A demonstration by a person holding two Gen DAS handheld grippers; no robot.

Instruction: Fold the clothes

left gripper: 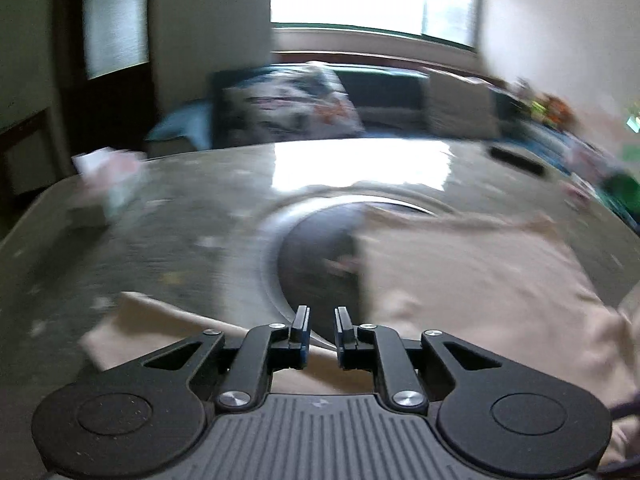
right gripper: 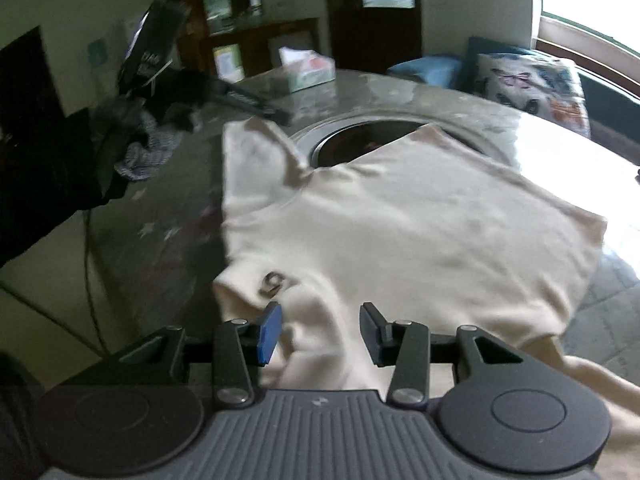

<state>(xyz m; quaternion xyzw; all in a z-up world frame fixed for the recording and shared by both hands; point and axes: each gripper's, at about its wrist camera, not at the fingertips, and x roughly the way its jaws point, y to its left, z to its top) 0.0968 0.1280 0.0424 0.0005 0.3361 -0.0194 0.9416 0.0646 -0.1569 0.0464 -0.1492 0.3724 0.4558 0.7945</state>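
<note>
A cream garment (right gripper: 400,232) lies spread on a grey stone table (right gripper: 160,216), partly covering a round dark recess (right gripper: 352,140) in the table's middle. It has a small dark logo (right gripper: 274,282) near its left fold. My right gripper (right gripper: 320,330) is open, just above the garment's near edge, holding nothing. In the left wrist view the garment (left gripper: 472,280) lies to the right, and a cream piece (left gripper: 168,332) reaches under my left gripper (left gripper: 322,328). The left gripper is open by a narrow gap and holds nothing. This view is blurred.
A tissue box (right gripper: 308,66) stands at the table's far side. A dark pile of clothes (right gripper: 132,148) and a black device (right gripper: 156,48) are at the left. A sofa with a patterned cushion (left gripper: 288,108) sits beyond the table. A dark flat object (left gripper: 516,162) lies far right.
</note>
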